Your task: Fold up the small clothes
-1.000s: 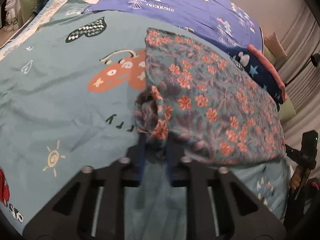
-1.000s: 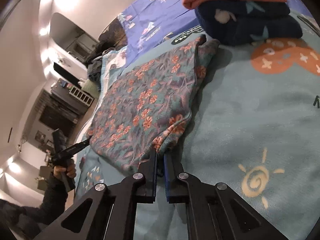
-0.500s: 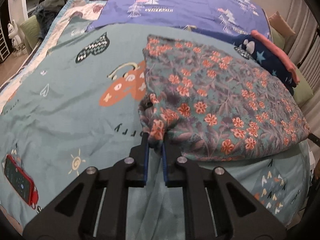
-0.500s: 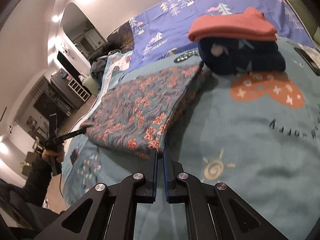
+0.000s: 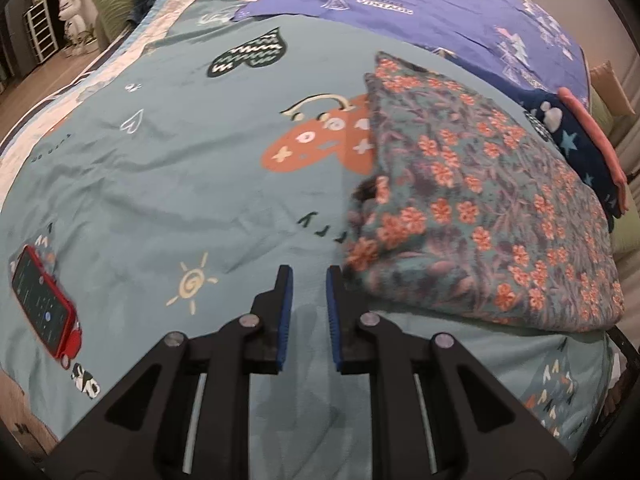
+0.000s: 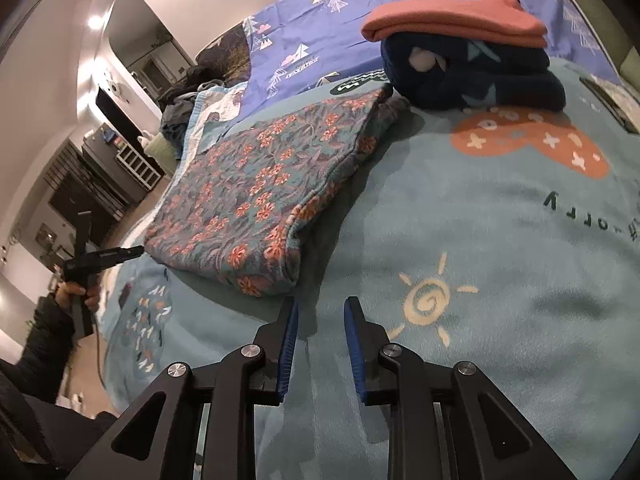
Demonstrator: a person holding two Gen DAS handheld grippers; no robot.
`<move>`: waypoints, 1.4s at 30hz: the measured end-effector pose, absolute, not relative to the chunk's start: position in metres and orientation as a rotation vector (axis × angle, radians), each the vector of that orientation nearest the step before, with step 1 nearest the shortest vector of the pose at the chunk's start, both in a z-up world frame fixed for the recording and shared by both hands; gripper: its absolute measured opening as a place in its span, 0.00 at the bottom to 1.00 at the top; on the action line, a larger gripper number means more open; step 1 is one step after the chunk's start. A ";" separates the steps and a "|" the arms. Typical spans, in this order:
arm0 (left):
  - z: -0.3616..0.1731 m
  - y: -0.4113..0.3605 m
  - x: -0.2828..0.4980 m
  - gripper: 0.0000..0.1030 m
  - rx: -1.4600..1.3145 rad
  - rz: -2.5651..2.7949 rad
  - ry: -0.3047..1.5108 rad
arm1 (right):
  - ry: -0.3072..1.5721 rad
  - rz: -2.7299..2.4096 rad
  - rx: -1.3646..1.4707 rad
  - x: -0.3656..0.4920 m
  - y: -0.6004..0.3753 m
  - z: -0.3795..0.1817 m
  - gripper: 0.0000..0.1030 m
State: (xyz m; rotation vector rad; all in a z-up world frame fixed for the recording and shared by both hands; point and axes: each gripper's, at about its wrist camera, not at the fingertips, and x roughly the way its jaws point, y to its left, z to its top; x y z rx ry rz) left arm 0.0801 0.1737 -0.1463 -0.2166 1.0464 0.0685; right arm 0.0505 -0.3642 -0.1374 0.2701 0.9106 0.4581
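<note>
Both grippers parted and empty beside a folded floral garment (image 5: 480,208) on a teal blanket (image 5: 180,168).

Only the left view shows a red-cased phone (image 5: 44,306) at far left; the left gripper (image 5: 308,280) sits just short of the garment's corner. Only the right view shows a hand (image 6: 78,294) gripping the other tool; the right gripper (image 6: 320,310) hovers near the garment's edge, with stacked navy (image 6: 472,76) and coral (image 6: 456,20) clothes behind. Blanket lettering is unreadable.

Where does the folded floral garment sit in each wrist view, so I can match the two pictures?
Left wrist: floral garment fills the right half, just beyond the open left tool.
Right wrist: floral garment lies left of centre, ahead of the open right tool.
Shared landmark: the sun print on the blanket.
</note>
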 end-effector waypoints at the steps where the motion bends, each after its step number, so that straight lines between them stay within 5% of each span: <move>1: -0.149 0.175 0.081 0.17 -0.220 0.081 1.054 | 0.909 0.451 0.259 0.050 -0.363 -0.137 0.23; 12: -0.158 0.200 0.076 0.17 -0.263 0.167 1.050 | 0.893 0.385 0.184 0.042 -0.352 -0.122 0.24; 17: -0.151 0.198 0.061 0.18 -0.359 0.050 1.023 | 0.897 0.386 0.275 0.032 -0.357 -0.118 0.42; 19: -0.148 0.190 0.054 0.47 -0.420 -0.060 1.012 | 0.914 0.417 0.395 0.029 -0.365 -0.125 0.47; 21: -0.150 0.181 0.049 0.59 -0.497 -0.166 1.013 | 0.929 0.461 0.538 0.027 -0.371 -0.136 0.49; 30: -0.177 0.166 0.066 0.63 -0.772 -0.364 0.925 | 0.880 0.498 0.868 0.066 -0.354 -0.163 0.71; 32: -0.182 0.171 0.073 0.44 -0.821 -0.349 0.904 | 0.885 0.454 0.892 0.083 -0.346 -0.162 0.72; 33: -0.184 0.173 0.078 0.19 -0.822 -0.336 0.904 | 0.891 0.433 0.898 0.090 -0.343 -0.162 0.70; 34: -0.187 0.175 0.081 0.06 -0.821 -0.318 0.907 | 0.898 0.407 0.901 0.097 -0.340 -0.163 0.47; 35: -0.191 0.178 0.083 0.06 -0.848 -0.317 0.905 | 0.914 0.395 0.896 0.102 -0.337 -0.163 0.20; 36: -0.192 0.180 0.083 0.05 -0.877 -0.316 0.896 | 0.940 0.380 0.895 0.106 -0.335 -0.164 0.07; 42: -0.150 0.172 0.064 0.03 -0.781 -0.339 0.807 | 0.896 0.308 0.779 0.086 -0.339 -0.120 0.06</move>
